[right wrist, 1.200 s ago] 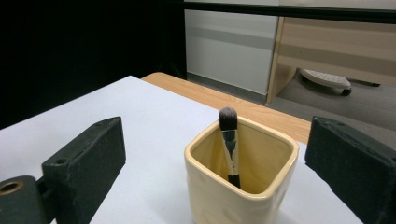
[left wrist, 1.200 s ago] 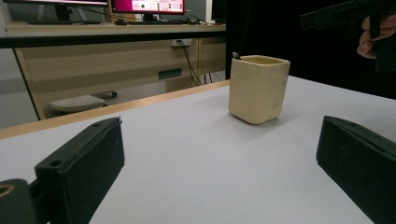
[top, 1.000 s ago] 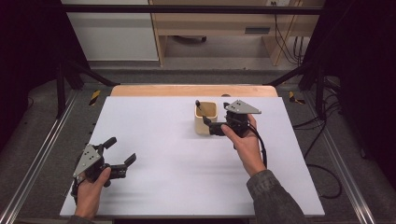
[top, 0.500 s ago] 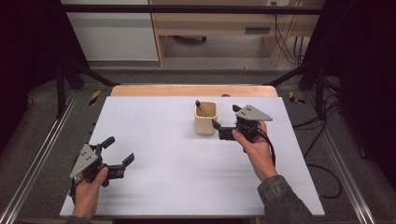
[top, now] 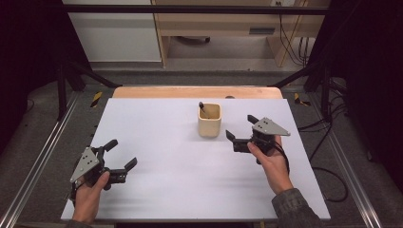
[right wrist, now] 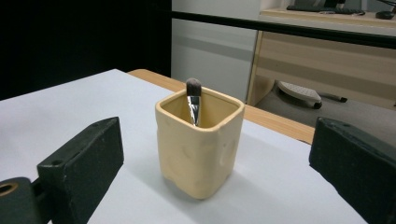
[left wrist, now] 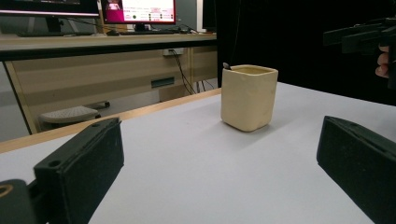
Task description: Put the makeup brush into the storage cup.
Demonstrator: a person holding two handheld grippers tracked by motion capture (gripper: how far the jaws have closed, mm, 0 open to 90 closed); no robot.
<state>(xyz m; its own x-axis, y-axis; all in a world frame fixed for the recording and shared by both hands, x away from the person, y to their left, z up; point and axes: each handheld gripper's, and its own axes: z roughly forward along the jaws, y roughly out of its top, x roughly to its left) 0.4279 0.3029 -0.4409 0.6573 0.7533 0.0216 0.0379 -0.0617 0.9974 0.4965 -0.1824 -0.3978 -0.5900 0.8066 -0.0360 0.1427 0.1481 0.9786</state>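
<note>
A cream square cup [top: 209, 120] stands upright on the white table [top: 180, 161], toward the back middle. A small brush [top: 203, 108] leans inside it, its dark tuft [right wrist: 193, 86] poking above the rim. My right gripper [top: 241, 130] is open just right of the cup [right wrist: 198, 140], jaws pointing at it, nothing between them. Near the front left corner my left gripper [top: 121, 154] is open and empty. Its camera sees the cup [left wrist: 248, 97] far off and the right gripper [left wrist: 359, 37] at the upper right.
A wooden strip [top: 197, 92] borders the table's far edge. Metal rails [top: 33, 166] run along both sides. Beyond the table stand a desk [right wrist: 322, 51] and a monitor [left wrist: 140, 10].
My right gripper has drawn back from the cup, moving right and toward the person. The left gripper has shifted slightly nearer the front edge. The cup stays put.
</note>
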